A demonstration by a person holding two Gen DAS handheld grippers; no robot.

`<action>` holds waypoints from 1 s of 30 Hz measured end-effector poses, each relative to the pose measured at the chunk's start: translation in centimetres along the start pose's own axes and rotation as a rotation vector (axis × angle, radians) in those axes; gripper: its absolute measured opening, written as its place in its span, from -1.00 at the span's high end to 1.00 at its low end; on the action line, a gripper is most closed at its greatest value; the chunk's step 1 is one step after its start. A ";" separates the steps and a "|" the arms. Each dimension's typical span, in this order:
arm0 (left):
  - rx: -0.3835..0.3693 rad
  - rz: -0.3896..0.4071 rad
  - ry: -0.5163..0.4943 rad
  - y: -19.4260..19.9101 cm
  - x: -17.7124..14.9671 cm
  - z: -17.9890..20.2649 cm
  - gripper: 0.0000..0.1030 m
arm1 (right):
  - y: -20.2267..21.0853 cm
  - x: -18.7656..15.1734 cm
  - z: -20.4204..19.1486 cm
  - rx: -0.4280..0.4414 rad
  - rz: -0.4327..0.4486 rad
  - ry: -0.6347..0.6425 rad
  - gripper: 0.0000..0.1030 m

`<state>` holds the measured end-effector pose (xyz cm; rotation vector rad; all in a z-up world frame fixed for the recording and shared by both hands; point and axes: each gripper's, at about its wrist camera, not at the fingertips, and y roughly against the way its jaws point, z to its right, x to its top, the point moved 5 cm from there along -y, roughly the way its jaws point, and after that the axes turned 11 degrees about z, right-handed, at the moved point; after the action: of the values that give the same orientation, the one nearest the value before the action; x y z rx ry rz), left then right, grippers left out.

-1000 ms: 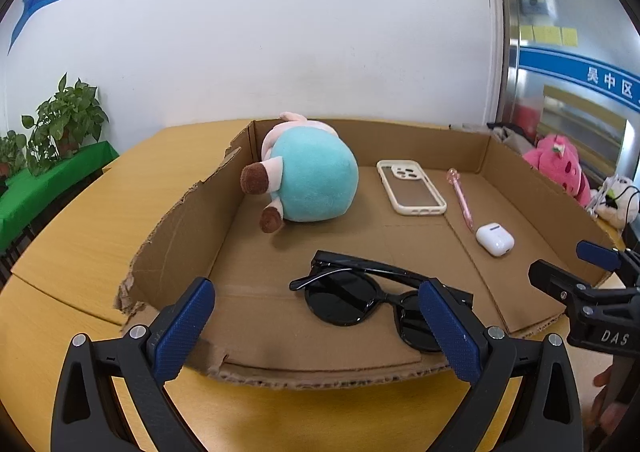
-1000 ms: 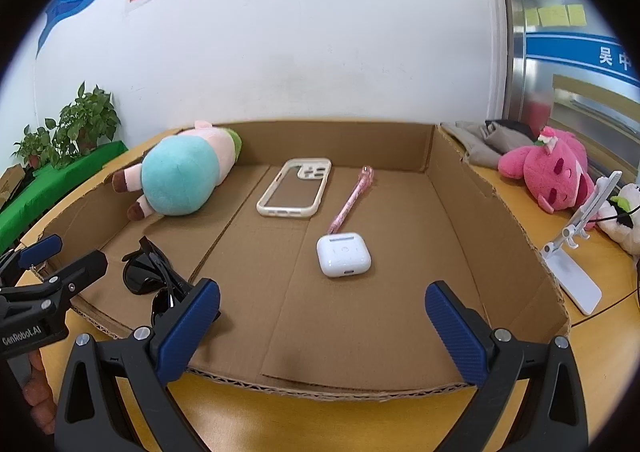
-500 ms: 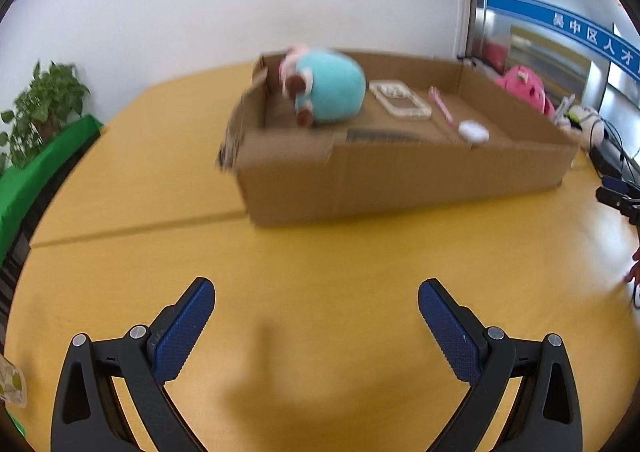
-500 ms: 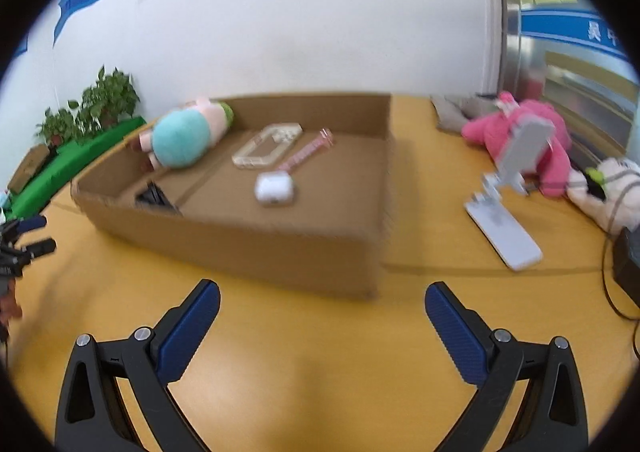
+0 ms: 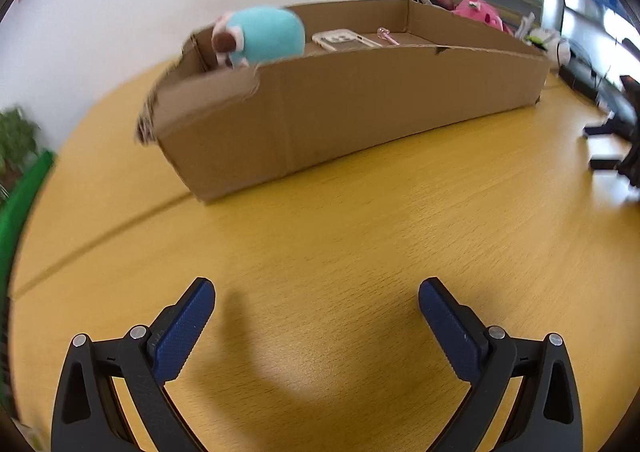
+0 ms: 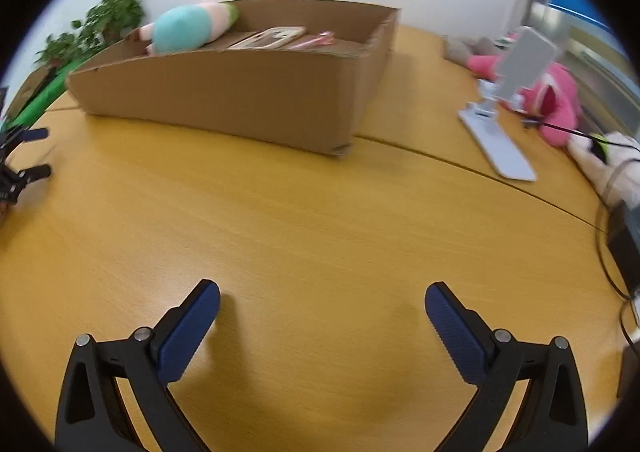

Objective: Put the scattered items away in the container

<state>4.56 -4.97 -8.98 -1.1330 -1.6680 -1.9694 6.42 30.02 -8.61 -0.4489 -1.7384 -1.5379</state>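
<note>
A shallow cardboard box stands on the yellow wooden table. Inside it lie a teal and pink plush toy, a beige phone case and a pink pen. The box's near wall hides whatever else is inside. My left gripper hangs open low over bare table, well in front of the box, with nothing between its blue pads. My right gripper is likewise open and holds nothing, and the left gripper's fingertips show at its far left edge.
A white phone stand, a pink plush and a pale plush with cables lie right of the box. Potted plants on a green surface stand at the left. A table seam runs across.
Both grippers have pulled back and dropped low from over the box. One second ago they looked down into it at sunglasses and an earbud case; now the box wall hides those.
</note>
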 end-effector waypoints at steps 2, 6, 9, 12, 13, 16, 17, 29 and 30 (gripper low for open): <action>0.019 -0.005 0.026 -0.2 0.1 -1.2 -1.00 | -0.6 0.5 -1.1 0.041 0.011 0.034 -1.00; 0.028 -0.004 0.043 -0.1 0.0 -2.3 -1.00 | -1.9 1.6 -2.7 0.128 0.012 0.107 -1.00; 0.011 -0.004 0.026 0.0 0.1 -2.5 -1.00 | -3.1 2.7 -2.6 0.136 0.012 0.114 -1.00; -0.010 -0.005 0.005 -0.6 0.5 -2.7 -1.00 | -3.5 3.0 -2.9 0.157 0.014 0.130 -1.00; -0.010 -0.004 0.003 -0.7 0.6 -2.6 -1.00 | -3.6 3.1 -3.1 0.161 0.014 0.134 -1.00; -0.009 -0.004 0.001 -0.9 0.7 -2.6 -1.00 | -3.4 3.0 -3.2 0.159 0.014 0.136 -1.00; -0.009 -0.003 0.002 -0.9 0.7 -2.5 -1.00 | -3.4 3.0 -3.2 0.159 0.014 0.136 -1.00; -0.016 -0.002 -0.005 -2.0 1.6 -2.2 -1.00 | -3.3 3.0 -3.3 0.125 0.011 0.107 -1.00; -0.016 -0.002 -0.005 -2.0 1.7 -2.1 -1.00 | -3.3 3.1 -3.3 0.125 0.011 0.108 -1.00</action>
<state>1.33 -6.03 -9.14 -1.1436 -1.6597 -1.9860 3.17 25.51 -8.67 -0.3070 -1.7335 -1.4103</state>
